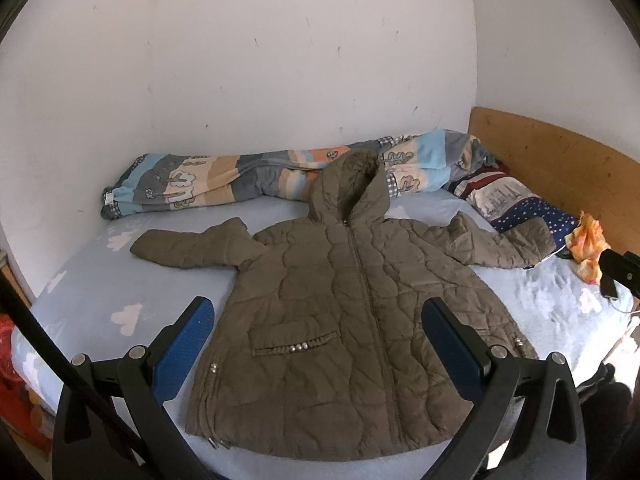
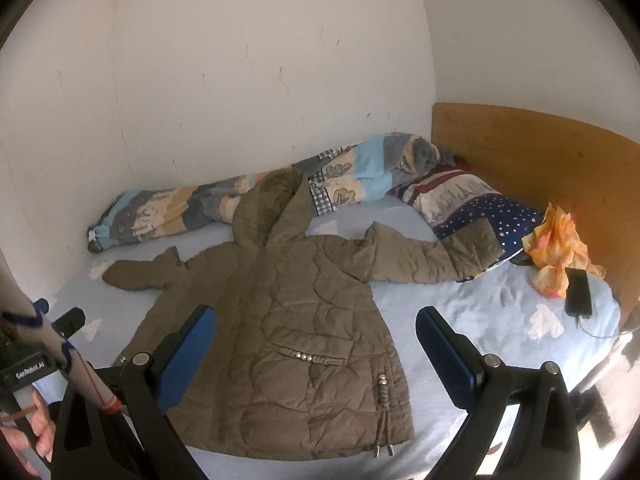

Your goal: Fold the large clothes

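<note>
An olive-brown quilted hooded coat [image 1: 336, 312] [image 2: 288, 320] lies spread face up on the light blue bed sheet [image 1: 92, 288] [image 2: 472, 320], zipped, sleeves out to both sides, hood toward the wall. My left gripper [image 1: 316, 320] hovers open over the coat's lower half, blue pads [image 1: 188, 344] wide apart, nothing between them. My right gripper [image 2: 316, 328] is also open above the coat's right hem and pocket, holding nothing. The coat's right sleeve cuff [image 2: 476, 248] rests on the pillow.
A rolled striped quilt [image 1: 248, 176] [image 2: 208, 200] lies along the wall. A starred pillow [image 2: 472, 204], an orange cloth [image 2: 556, 248] and a phone [image 2: 578, 292] with a cable sit by the wooden headboard [image 2: 540, 152]. A hand [image 2: 40, 428] grips the other gripper's handle at the lower left.
</note>
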